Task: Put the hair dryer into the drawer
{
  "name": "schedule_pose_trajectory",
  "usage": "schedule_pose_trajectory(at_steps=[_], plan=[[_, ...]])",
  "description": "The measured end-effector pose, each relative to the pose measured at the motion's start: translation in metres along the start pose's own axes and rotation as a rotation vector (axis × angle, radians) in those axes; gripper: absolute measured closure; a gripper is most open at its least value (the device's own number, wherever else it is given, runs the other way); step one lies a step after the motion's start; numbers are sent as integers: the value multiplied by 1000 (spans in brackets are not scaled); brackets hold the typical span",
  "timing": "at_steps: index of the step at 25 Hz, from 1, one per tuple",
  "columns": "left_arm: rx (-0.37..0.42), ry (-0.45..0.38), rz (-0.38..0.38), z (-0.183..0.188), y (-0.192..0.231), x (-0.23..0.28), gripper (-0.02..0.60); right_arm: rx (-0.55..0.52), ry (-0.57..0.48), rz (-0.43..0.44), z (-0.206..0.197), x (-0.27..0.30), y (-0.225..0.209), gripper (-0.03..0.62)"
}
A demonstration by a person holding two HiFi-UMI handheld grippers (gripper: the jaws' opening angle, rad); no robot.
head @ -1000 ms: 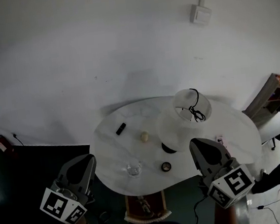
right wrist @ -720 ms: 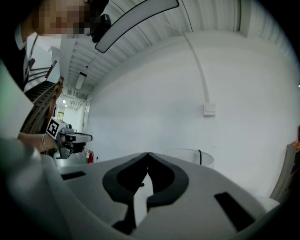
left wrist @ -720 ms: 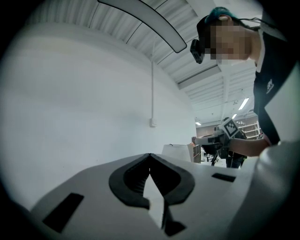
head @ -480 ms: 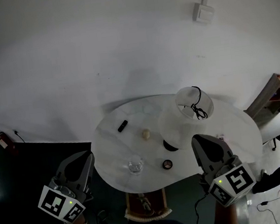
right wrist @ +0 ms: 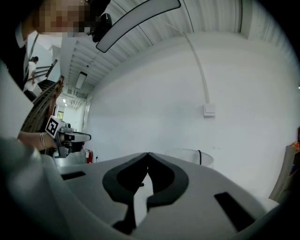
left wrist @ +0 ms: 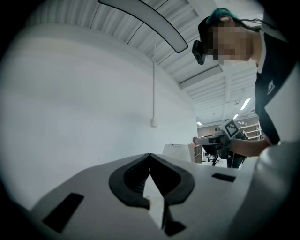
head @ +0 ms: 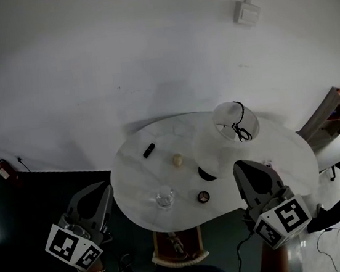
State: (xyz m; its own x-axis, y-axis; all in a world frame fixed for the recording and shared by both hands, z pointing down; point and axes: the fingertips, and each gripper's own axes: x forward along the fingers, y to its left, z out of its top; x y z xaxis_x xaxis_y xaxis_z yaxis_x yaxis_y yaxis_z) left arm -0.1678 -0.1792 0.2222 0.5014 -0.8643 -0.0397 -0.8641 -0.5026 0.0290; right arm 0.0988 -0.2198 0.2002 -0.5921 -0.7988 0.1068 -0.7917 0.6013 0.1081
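Both grippers hover level in front of a round white table [head: 132, 181], left gripper [head: 98, 196] at its left front edge, right gripper [head: 248, 172] at its right front edge. Each one is shut with nothing between its jaws; the tips meet in the left gripper view [left wrist: 150, 154] and in the right gripper view [right wrist: 148, 153]. I cannot make out a hair dryer in any view. A brown wooden piece [head: 176, 246] sits below the table's front edge; whether it is the drawer I cannot tell.
On the table stand a white lamp [head: 235, 122] with a black cord, a clear glass [head: 163, 199], a small dark round jar [head: 203, 197], a cream lump [head: 177, 160] and a black stick [head: 149, 150]. A white wall rises behind; shelving [head: 334, 110] stands at right.
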Motion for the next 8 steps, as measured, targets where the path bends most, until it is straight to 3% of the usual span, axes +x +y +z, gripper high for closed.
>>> schedule_pose_trajectory(at_steps=[8], plan=[[-5, 5, 1, -3, 0, -1, 574, 10, 2, -6, -2, 0, -2, 577]])
